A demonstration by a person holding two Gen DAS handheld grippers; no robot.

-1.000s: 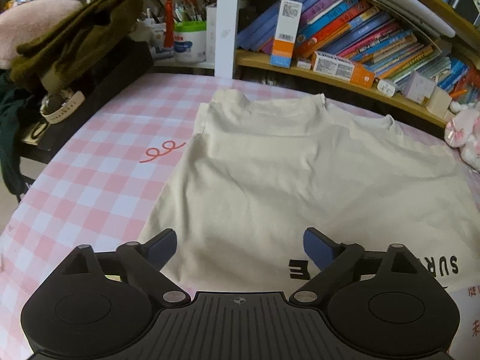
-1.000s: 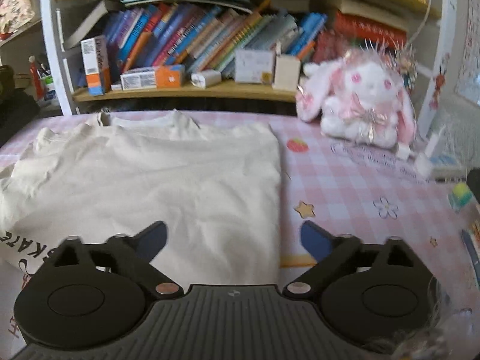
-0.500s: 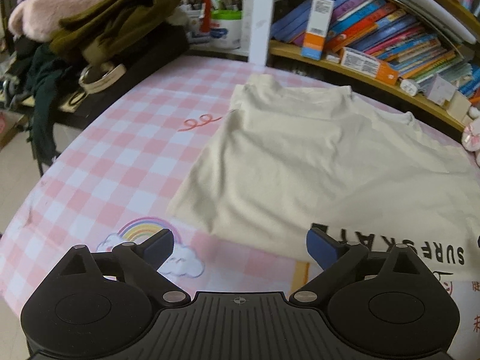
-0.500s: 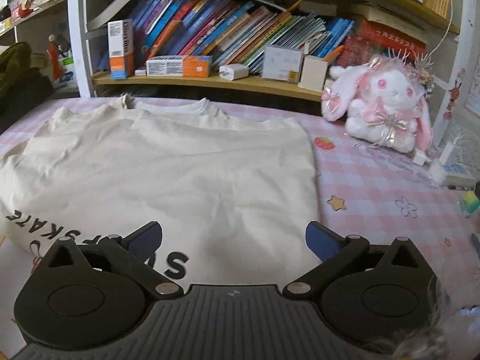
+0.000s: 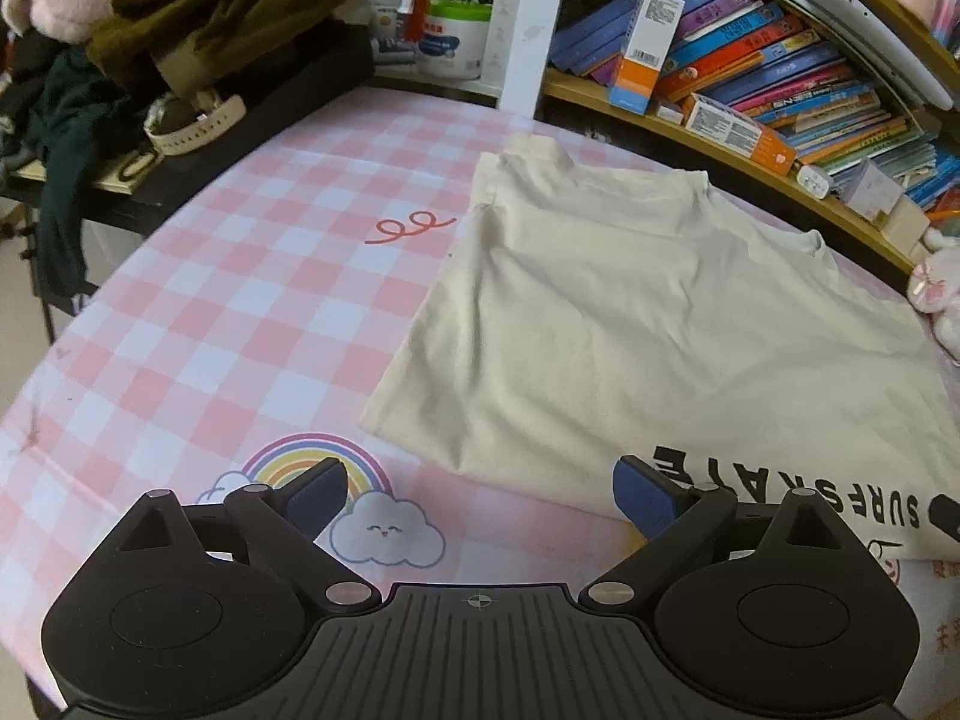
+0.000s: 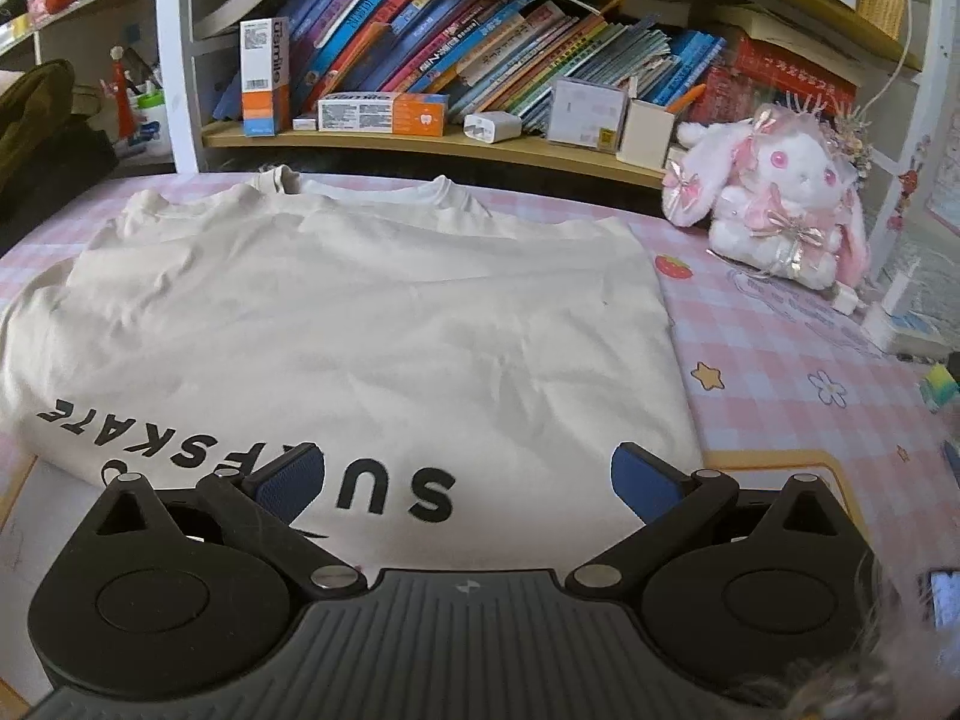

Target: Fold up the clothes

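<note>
A cream T-shirt (image 5: 648, 324) lies flat on the pink checked tablecloth (image 5: 228, 300), folded over so black lettering shows upside down along its near edge. In the right wrist view the same T-shirt (image 6: 360, 330) fills the middle, neck toward the bookshelf. My left gripper (image 5: 480, 495) is open and empty, held above the cloth just short of the shirt's near left corner. My right gripper (image 6: 465, 480) is open and empty too, hovering over the shirt's near edge by the lettering.
A bookshelf (image 6: 450, 144) with books and boxes runs along the table's far side. A pink and white plush rabbit (image 6: 774, 192) sits at the right. A pile of clothes (image 5: 198, 18) lies on a dark stand at the left. Small items (image 6: 936, 387) dot the right edge.
Both grippers have drawn back toward the near side and risen. The shirt's near edge with its lettering, hidden before, now shows in both views. The shirt itself has not moved.
</note>
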